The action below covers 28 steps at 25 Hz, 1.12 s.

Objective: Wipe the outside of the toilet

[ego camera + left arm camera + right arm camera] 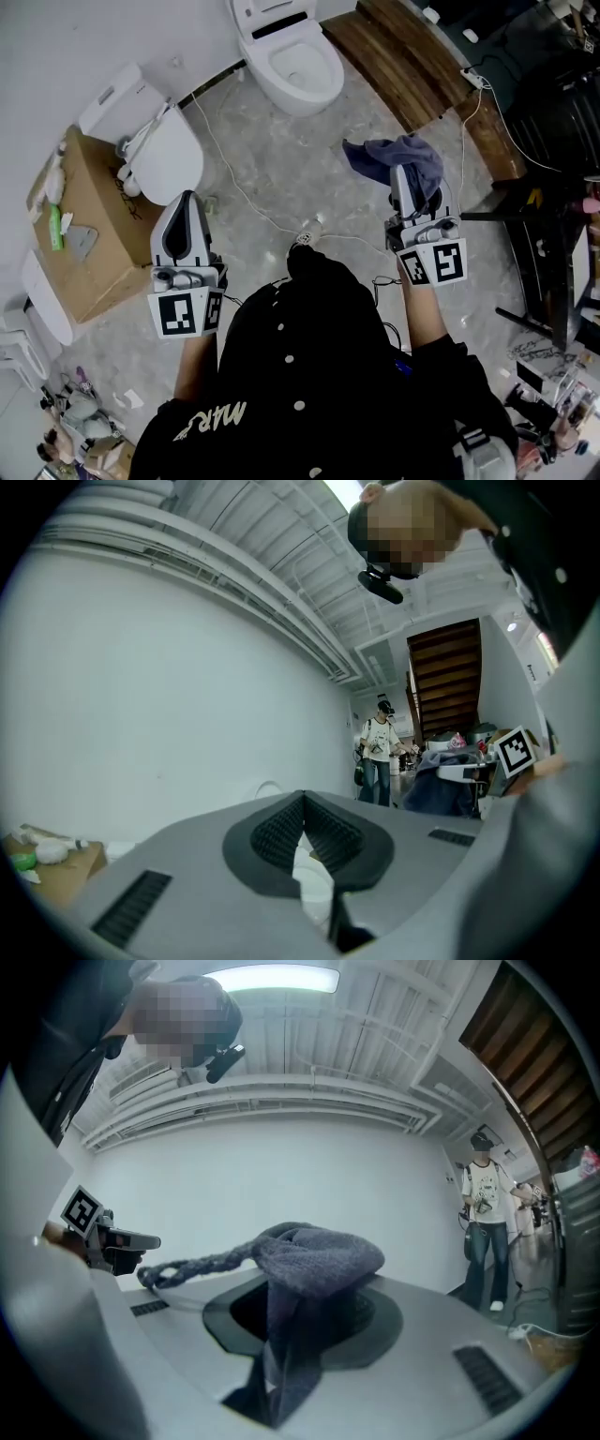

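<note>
Two grippers face the task: the right gripper [405, 173] clamps a blue-grey cloth [398, 152], and the left gripper [187, 199] is closed and empty. The toilet [298, 70] stands well ahead, between them and seemingly nearer the right.

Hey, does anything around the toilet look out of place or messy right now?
Yes. A detached toilet seat unit lies on the cardboard box at left, away from the toilet, and a loose white cable trails across the floor.
</note>
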### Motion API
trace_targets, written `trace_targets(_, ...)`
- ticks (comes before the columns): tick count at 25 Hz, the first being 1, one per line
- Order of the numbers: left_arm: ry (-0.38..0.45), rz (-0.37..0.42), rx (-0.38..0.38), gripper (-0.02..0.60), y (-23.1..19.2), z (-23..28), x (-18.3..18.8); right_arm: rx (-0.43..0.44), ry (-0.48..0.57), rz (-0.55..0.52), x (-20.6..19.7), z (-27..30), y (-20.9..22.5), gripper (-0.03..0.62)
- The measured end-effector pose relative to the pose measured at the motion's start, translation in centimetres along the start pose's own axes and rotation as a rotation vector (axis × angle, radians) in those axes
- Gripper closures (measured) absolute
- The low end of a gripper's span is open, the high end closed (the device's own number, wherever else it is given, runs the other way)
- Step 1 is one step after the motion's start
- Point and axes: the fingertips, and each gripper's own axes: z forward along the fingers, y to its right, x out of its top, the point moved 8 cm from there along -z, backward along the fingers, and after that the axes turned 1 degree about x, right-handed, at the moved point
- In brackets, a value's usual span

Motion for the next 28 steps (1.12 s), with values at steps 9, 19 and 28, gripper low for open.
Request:
trace_targets(9,0.002,0.003,-0.008,0.571,0.1,6.8,-0.1,-0.002,-0.006,-0.012,-0.7,4.5,4.1,0.487)
trace_targets(19,-0.022,-0.019,-0.027,0.572,0.9,9.1,-1.6,0.011,-0.024,-0.019,-1.4,5.7,5.8,0.487)
trace_targets(28,-0.009,-0.004,-0.104,0.572,1.8,13.0,-1.4,-0.019,-0.006,-0.023,-1.5,6.5,7.3,0.487)
